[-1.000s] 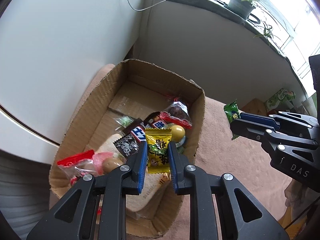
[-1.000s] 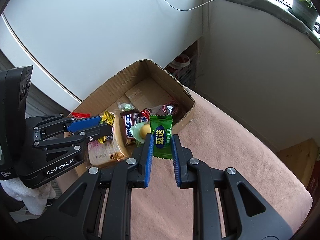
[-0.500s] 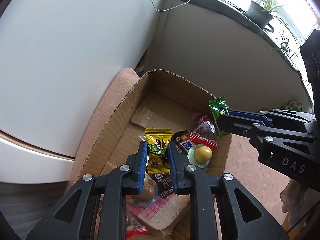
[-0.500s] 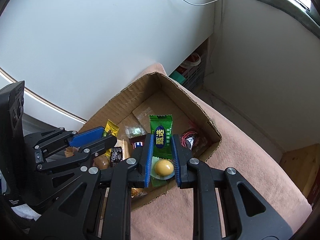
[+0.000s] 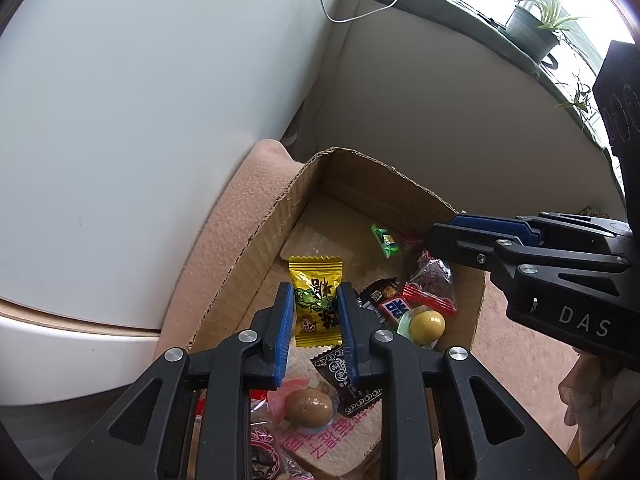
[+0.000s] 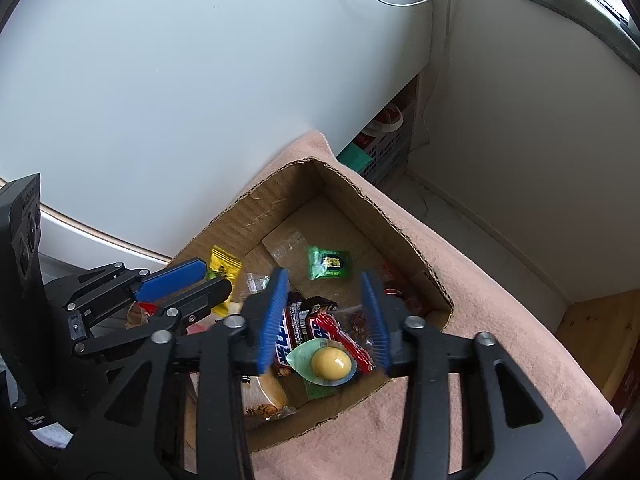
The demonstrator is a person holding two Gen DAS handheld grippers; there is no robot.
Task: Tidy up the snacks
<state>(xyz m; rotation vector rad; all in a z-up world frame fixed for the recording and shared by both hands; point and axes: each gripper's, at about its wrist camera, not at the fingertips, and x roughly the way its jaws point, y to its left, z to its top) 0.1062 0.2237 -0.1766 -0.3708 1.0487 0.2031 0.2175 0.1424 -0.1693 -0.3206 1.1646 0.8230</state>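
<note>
Right gripper [image 6: 328, 312] above cardboard box [image 6: 352, 188], jaws just opened wide, nothing between pads. Green candy [image 6: 329, 263] loose over box's far floor (released). Left gripper [image 5: 314, 322] over box, jaws opening slightly, yellow candy [image 5: 316, 300] still between pads.

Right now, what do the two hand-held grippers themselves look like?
Both are matte black plastic linkages with silver pivot screws and flat fingers faced with ribbed blue pads. The left hand-held gripper carries white print on its side, too small to read in the right wrist view. The right hand-held gripper has "DAS" printed in pale letters on its side.
</note>
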